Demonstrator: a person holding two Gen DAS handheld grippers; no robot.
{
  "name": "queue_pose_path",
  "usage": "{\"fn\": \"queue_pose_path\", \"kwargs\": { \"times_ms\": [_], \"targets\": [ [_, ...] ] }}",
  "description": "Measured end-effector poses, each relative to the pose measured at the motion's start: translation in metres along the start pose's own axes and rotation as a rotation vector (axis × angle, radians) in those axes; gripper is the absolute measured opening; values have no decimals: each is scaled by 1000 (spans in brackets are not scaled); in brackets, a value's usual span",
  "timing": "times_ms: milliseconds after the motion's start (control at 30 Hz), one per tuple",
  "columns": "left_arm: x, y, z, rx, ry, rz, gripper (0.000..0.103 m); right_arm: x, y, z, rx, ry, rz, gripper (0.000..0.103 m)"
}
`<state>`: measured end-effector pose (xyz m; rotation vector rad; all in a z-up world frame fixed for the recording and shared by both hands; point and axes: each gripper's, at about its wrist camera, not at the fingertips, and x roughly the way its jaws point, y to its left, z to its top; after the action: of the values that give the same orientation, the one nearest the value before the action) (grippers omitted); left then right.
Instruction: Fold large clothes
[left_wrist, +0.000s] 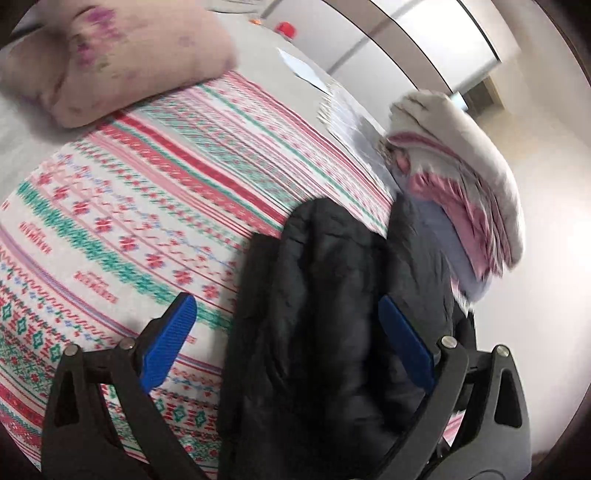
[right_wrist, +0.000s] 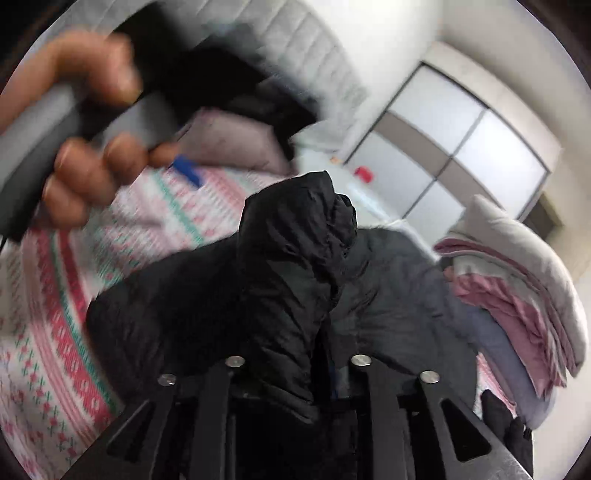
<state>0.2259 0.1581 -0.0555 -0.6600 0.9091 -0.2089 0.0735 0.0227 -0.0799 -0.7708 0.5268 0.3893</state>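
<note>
A black puffy jacket (left_wrist: 325, 332) lies on a bed with a red, green and white patterned sheet (left_wrist: 147, 206). My left gripper (left_wrist: 288, 343) is open, its blue pads (left_wrist: 170, 343) apart, one over the sheet and one at the jacket's right side. My right gripper (right_wrist: 299, 354) is shut on a raised fold of the black jacket (right_wrist: 295, 258), which hides its fingertips. In the right wrist view the person's hand (right_wrist: 88, 147) holds the left gripper's handle at upper left, blurred.
A pink floral pillow (left_wrist: 110, 59) lies at the bed's head. A stack of folded white, pink and lilac clothes (left_wrist: 472, 184) sits at the bed's right edge, also in the right wrist view (right_wrist: 517, 280). A white wardrobe (right_wrist: 461, 147) stands beyond.
</note>
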Motion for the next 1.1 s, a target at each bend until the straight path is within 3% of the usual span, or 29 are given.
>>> {"fn": "queue_pose_path", "kwargs": {
  "times_ms": [100,167,233,333,400,467,567,667,800,867,900,933,1000,1100],
  "targets": [
    [-2,-17,-5,76,6,1,99,-8,-2,-8,2,12,81,56],
    [-8,-24,-10,115,-3,11,99,-26,-25,-12,102,-13,216,60],
    [-7,-35,-13,152,-7,11,99,-49,-59,-19,249,-91,397,60],
    [-6,-52,-21,200,-6,8,99,-80,-113,-40,444,-246,508,64],
    [-8,-64,-26,229,-11,2,99,-88,-150,-59,599,-317,511,72],
    [-13,-74,-28,241,-45,-2,99,-80,-183,-79,783,-322,484,75],
    [-19,-91,-31,295,-74,-7,99,-48,-214,-107,1033,-171,410,76],
    [-7,-111,-27,355,-43,72,99,-22,-215,-121,1108,-18,368,75],
    [32,-117,-21,347,51,116,98,-11,-210,-118,1105,56,358,75],
    [52,-113,-27,343,98,123,64,-1,-209,-115,1102,72,360,76],
    [60,-111,-31,350,134,125,28,1,-208,-115,1100,76,361,75],
    [61,-111,-34,348,150,111,18,3,-208,-115,1097,77,364,76],
    [53,-109,-38,349,111,87,11,6,-209,-117,1101,79,375,75],
    [31,-109,-41,344,55,48,8,8,-208,-122,1129,80,392,75]
  ]
}}
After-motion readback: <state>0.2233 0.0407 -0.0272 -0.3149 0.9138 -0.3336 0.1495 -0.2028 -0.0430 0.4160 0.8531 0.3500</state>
